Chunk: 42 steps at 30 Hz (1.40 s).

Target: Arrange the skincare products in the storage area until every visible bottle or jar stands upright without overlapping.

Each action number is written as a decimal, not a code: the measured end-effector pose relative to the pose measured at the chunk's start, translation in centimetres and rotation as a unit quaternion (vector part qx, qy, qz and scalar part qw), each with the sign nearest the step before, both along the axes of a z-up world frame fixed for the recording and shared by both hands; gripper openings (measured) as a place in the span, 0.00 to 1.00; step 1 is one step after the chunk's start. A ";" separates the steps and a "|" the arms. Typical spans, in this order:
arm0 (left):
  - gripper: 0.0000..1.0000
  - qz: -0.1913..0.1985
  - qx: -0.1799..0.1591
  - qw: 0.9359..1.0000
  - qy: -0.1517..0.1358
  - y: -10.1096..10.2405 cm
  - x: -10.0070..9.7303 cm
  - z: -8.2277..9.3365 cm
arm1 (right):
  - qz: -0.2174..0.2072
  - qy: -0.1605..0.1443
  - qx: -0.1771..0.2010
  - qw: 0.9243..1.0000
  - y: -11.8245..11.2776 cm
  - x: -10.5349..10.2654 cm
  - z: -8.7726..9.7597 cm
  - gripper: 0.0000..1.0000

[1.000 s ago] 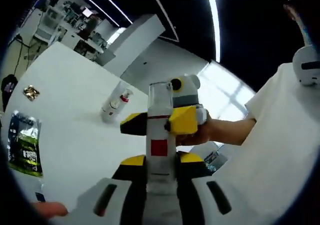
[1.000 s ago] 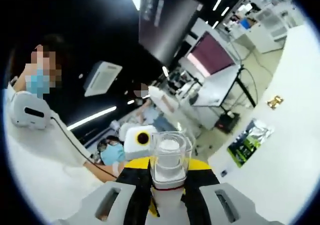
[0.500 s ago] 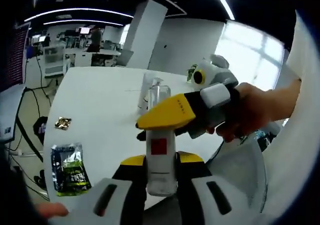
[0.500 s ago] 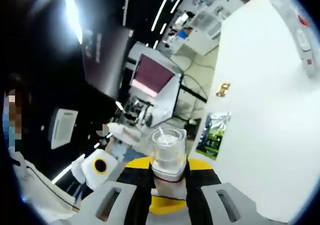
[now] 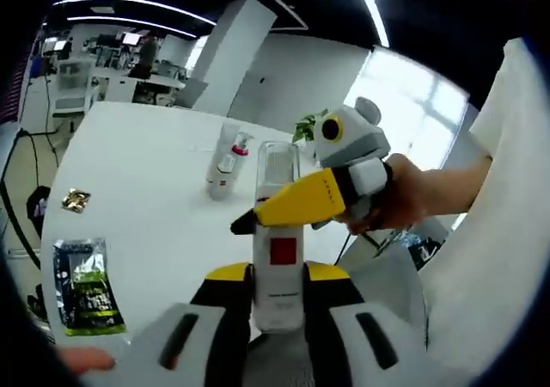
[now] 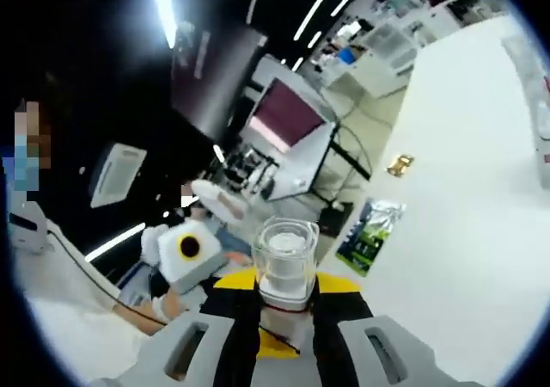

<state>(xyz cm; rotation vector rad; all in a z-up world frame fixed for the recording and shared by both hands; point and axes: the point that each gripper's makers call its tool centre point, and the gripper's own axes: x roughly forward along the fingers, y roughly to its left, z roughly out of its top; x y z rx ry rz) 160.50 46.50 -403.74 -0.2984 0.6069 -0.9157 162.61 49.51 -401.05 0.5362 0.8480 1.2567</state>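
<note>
While both yellow-and-black tongs are lifted above the table, each is clamping the same tall white bottle with a clear cap and a red square label (image 5: 277, 258). In the left gripper view, the left gripper (image 5: 277, 277) is squeezing the bottle's lower body, with the bottle rising straight up between its jaws. The right gripper (image 5: 302, 199), held in a person's hand (image 5: 402, 199), is reaching in from the right and pinching the bottle just under the clear cap. In the right gripper view, the right gripper (image 6: 285, 291) is showing the same bottle (image 6: 284, 267) cap-first between its jaws. Further out, a white round table (image 5: 146, 181) is carrying a second white pump bottle with a red collar (image 5: 225, 161), a green-and-black foil sachet (image 5: 83, 285) and a small gold wrapper (image 5: 76, 199), all well apart.
</note>
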 end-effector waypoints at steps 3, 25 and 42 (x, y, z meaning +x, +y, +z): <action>0.18 -0.010 -0.020 1.000 0.012 -0.4 0.0 0.5 | 0.034 -0.023 0.024 0.999 -0.1 -0.4 0.9 0.18; 0.18 -0.129 -0.223 0.960 0.107 -3.4 -3.8 4.8 | 0.182 -0.005 0.139 0.973 -0.2 -4.5 5.7 0.19; 0.17 0.008 -0.103 0.993 0.061 -1.2 0.8 1.0 | 0.032 0.012 0.069 0.997 0.8 0.5 1.7 0.22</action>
